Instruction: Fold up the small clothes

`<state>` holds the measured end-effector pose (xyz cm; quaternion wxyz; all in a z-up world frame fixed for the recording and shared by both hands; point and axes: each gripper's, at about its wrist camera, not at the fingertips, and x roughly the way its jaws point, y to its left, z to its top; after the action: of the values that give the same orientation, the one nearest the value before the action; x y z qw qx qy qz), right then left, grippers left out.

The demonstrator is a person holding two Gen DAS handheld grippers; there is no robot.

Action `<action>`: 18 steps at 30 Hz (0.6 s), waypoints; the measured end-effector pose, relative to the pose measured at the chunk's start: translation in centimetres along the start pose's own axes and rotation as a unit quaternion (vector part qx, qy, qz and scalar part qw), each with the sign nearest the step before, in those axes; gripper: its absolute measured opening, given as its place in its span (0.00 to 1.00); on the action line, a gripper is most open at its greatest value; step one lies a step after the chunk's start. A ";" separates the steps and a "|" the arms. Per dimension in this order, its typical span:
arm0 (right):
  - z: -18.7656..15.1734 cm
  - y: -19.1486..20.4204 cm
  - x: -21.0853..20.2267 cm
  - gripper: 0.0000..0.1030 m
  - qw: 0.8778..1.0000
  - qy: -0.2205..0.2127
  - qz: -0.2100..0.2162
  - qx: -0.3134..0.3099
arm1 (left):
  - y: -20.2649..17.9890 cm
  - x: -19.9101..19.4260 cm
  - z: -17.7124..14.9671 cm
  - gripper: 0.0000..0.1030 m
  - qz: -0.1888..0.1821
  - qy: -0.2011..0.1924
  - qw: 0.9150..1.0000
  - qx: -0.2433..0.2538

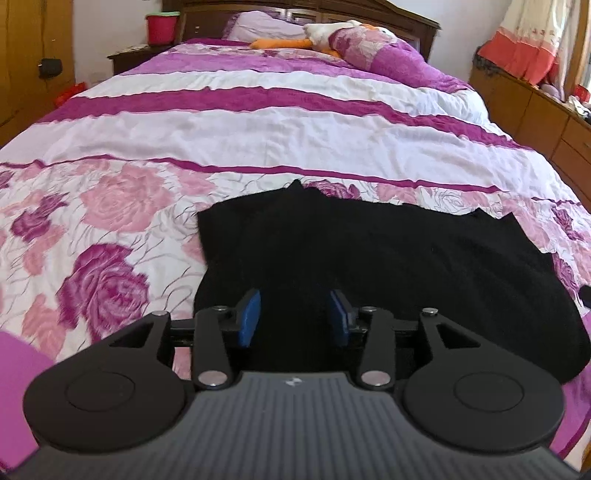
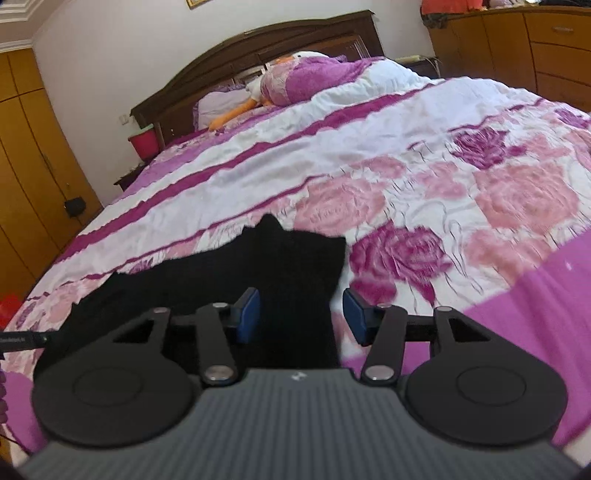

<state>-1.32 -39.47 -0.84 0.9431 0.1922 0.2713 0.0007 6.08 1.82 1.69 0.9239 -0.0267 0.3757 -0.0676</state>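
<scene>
A small black garment lies flat on the floral bedspread near the foot of the bed. My left gripper is open, hovering over the garment's near left part, blue pads apart with black cloth showing between them. In the right wrist view the same garment lies left of centre. My right gripper is open over the garment's right edge, left pad above the cloth, right pad above the bedspread. I cannot tell whether either gripper touches the cloth.
Pillows and a plush toy lie at the headboard end. A red bucket stands on a nightstand at the left. Wooden drawers run along the bed's right side, wardrobes along the left.
</scene>
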 end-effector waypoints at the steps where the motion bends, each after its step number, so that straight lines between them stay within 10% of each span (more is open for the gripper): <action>1: -0.4 -0.1 -0.4 0.52 1.000 0.003 -0.003 0.006 | -0.1 -0.4 -0.3 0.48 0.003 0.000 1.000 0.001; 18: -5.9 -0.9 -1.4 0.52 0.990 -0.017 -0.024 0.135 | -0.1 -0.5 -3.5 0.54 -0.007 0.021 1.000 0.006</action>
<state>-5.59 -38.28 -5.03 0.9126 0.3111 0.2578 -0.0622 3.28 1.82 -0.52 0.9157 -0.0218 0.3939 -0.0766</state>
